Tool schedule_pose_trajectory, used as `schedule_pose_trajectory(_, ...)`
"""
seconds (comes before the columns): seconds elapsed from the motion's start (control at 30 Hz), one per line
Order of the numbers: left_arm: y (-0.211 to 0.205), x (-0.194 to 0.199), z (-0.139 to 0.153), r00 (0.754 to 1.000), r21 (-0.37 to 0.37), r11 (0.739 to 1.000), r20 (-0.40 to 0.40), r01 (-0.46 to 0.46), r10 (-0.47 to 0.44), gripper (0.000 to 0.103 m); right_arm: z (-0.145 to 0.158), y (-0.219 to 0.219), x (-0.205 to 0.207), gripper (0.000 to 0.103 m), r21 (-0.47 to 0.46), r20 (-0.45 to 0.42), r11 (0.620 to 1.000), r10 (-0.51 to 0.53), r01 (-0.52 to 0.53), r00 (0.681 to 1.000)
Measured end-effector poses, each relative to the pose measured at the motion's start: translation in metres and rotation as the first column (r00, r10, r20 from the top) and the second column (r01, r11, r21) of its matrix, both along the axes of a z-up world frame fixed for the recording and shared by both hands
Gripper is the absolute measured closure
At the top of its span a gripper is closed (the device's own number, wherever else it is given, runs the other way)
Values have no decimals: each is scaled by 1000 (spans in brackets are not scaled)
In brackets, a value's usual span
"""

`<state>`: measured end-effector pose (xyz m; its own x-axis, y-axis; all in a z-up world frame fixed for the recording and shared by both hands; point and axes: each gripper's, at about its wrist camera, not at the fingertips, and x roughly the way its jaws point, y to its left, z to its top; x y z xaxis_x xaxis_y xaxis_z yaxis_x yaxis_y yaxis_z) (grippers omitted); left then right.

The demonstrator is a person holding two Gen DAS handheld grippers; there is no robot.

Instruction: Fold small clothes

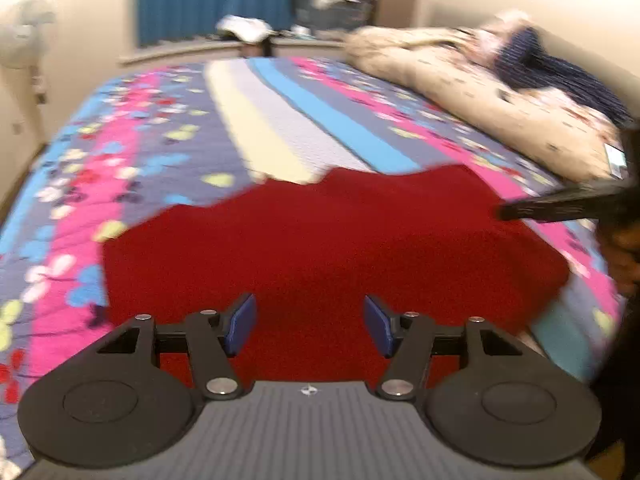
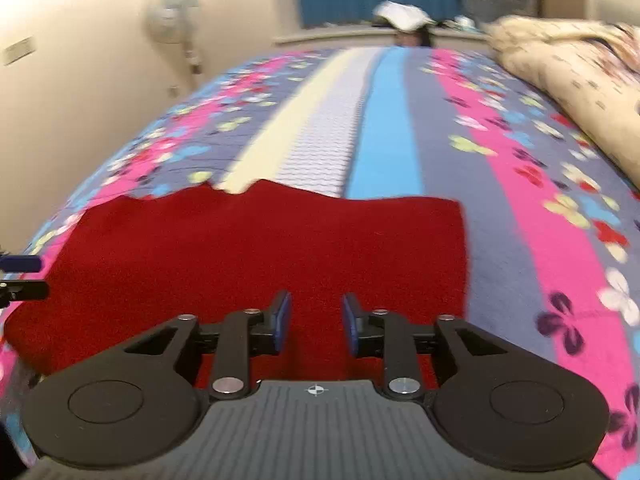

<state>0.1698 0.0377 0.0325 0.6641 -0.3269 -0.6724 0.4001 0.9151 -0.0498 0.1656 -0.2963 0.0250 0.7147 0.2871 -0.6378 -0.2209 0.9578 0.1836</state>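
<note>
We see a bed covered by a striped, flower-printed bedspread [image 2: 400, 128] stretching ahead of both grippers, with a rumpled beige comforter [image 1: 460, 76] far ahead to the right of our left gripper. A red garment [image 1: 320, 240] lies flat on the bedspread directly beneath and ahead of both grippers. Our left gripper [image 1: 310, 322] hangs over it with jaws spread wide, holding nothing. Our right gripper [image 2: 316, 322] sits over the cloth's right portion, jaws parted more narrowly, also empty.

Both wrist views look low along the bed [image 1: 256, 120], sharing the red cloth [image 1: 320, 240]
</note>
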Motion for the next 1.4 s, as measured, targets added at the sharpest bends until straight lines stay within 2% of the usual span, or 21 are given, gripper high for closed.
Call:
schedule_pose_trajectory(0.03,-5,-2,-4,999,8,1000,-37,28,-28,33,-7,5,3,66,-50,-32,999,16,-18,999)
schedule_pose_trajectory(0.07,-9,0,-15,994,47,998,-102,52,-47,32,-20,8,7,65,-116,-102,993,16,-28,995)
schedule_pose_trajectory(0.1,-13,2,-27,984,104,992,-173,67,-49,32,-28,10,7,66,-158,-133,986,24,-45,991)
schedule_pose_trajectory(0.13,-13,4,-39,977,171,983,-213,64,-27,33,-26,13,4,66,-184,-113,981,37,-58,993)
schedule_pose_trajectory(0.17,-11,4,-40,979,194,979,-201,57,-17,33,-19,14,-1,66,-178,-73,982,41,-54,997)
schedule_pose_trajectory(0.2,-8,2,-33,984,174,983,-177,53,-22,33,-12,10,-5,66,-138,-46,989,41,-47,998)
schedule_pose_trajectory(0.23,-2,0,-21,990,114,993,-136,38,-22,33,-8,3,-8,66,-94,-47,995,34,-39,998)
schedule_pose_trajectory(0.27,6,0,-13,994,56,998,-105,19,-13,33,-10,0,-8,66,-92,-62,996,18,-24,998)
schedule_pose_trajectory(0.3,15,1,-9,995,14,1000,-94,-12,13,33,-16,-3,-6,66,-127,-94,992,-10,-2,995)
schedule_pose_trajectory(0.37,28,13,-16,984,28,995,-143,-100,103,33,-32,-7,-3,65,-199,-182,980,-30,-7,983)
schedule_pose_trajectory(0.43,36,21,-35,954,101,982,-240,-157,178,38,-32,-8,-7,65,-207,-174,978,-18,-18,985)
schedule_pose_trajectory(0.5,37,19,-30,958,100,979,-212,-176,194,43,-19,-13,-15,65,-158,-113,987,-21,3,993)
schedule_pose_trajectory(0.57,35,15,-15,972,53,983,-147,-177,183,42,-10,-23,-20,65,-110,-73,994,-36,28,997)
schedule_pose_trajectory(0.67,30,11,-7,974,63,977,-93,-203,208,42,-15,-34,-14,64,-133,-115,987,-108,93,987)
schedule_pose_trajectory(0.77,30,11,-5,972,67,974,-81,-217,222,42,-18,-45,-10,64,-128,-141,981,-163,145,976)
schedule_pose_trajectory(1.1,24,15,-9,974,44,976,-60,-214,217,42,-10,-53,-16,64,-55,-53,977,-208,205,977)
schedule_pose_trajectory(1.27,21,25,-7,973,19,974,-49,-226,227,42,-22,-47,-3,64,-88,-118,977,-206,196,971)
schedule_pose_trajectory(1.33,20,30,-7,971,11,972,-43,-235,235,42,-30,-44,3,56,-118,-154,974,-210,193,966)
schedule_pose_trajectory(1.4,21,39,-13,967,37,969,-52,-246,248,42,-35,-43,5,48,-138,-181,970,-226,203,957)
